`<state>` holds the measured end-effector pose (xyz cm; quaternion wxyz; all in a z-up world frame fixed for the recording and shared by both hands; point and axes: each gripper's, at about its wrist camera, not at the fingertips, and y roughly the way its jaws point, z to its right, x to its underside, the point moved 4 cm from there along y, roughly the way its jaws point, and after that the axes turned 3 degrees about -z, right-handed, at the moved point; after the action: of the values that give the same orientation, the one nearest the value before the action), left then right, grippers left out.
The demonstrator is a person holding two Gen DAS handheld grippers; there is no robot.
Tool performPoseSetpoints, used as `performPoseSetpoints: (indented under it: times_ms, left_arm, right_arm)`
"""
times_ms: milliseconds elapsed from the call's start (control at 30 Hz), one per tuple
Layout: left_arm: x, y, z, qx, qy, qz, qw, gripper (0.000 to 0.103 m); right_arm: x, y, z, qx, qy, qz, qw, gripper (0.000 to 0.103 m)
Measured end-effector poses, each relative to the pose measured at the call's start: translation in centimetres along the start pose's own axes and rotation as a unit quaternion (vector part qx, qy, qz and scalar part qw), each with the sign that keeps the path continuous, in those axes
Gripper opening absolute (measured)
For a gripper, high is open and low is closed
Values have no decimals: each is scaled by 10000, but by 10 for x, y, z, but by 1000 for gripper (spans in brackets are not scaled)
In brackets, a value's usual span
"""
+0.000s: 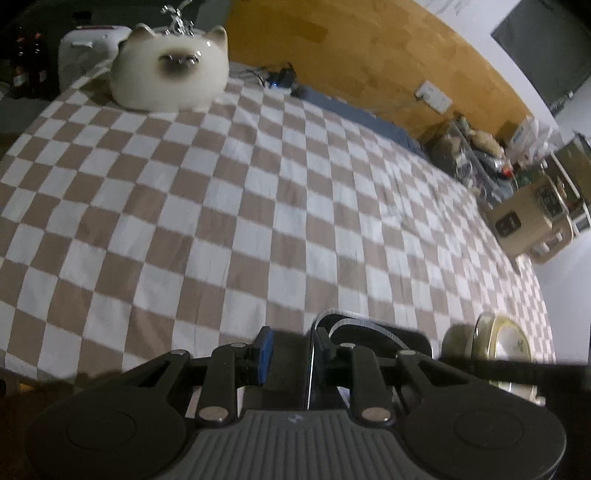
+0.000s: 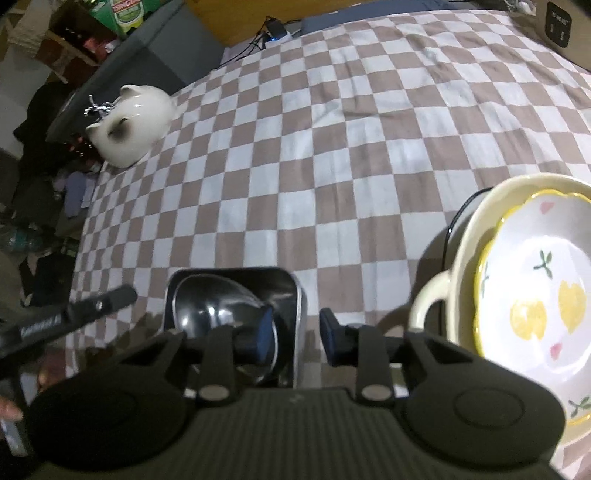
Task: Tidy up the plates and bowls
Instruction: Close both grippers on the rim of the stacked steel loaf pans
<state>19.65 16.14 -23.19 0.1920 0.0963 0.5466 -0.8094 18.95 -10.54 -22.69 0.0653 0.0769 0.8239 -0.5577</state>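
A black square tray (image 2: 236, 275) with a steel bowl (image 2: 210, 306) in it lies on the checkered cloth, close below both grippers. My right gripper (image 2: 295, 332) is open astride the tray's right wall, left pad over the steel bowl, right pad outside. My left gripper (image 1: 293, 354) is open too, and the tray's (image 1: 373, 334) thin edge stands between its pads without being pinched. A cream handled dish (image 2: 465, 236) holds a lemon-patterned plate (image 2: 535, 295) at the right; the plate (image 1: 509, 343) also shows in the left wrist view. A white cat-shaped bowl (image 1: 170, 70) (image 2: 133, 125) sits at the far corner.
The checkered cloth (image 1: 258, 184) stretches wide between the tray and the cat bowl. A white toaster (image 1: 88, 48) stands behind the cat bowl. A charger and cables (image 2: 275, 31) lie at the far edge. A cardboard box (image 1: 528, 225) borders the right side. The other gripper's black body (image 2: 74, 314) crosses the right wrist view's left.
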Motion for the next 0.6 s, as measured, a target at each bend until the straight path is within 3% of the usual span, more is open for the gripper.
performPoseSetpoints:
  times_ms: [67,200,500,600]
  left_arm:
    - [5,3,1,48,71,-114,9999,25]
    - [13,8,5,118,184,-238,9995,24]
    - [23,18,5,170,181,-452,9987,22]
    - [22,20,4,158,180,-479,9986,15]
  right_arm:
    - [-2,5,-6,68,-28,7,10000,31]
    - [-3,11,-3,251,-31,16,9997,17]
    - [13,12,-1,38,13,-186,9998,11]
    - [19,10,1,-46,74,-284,9996,9]
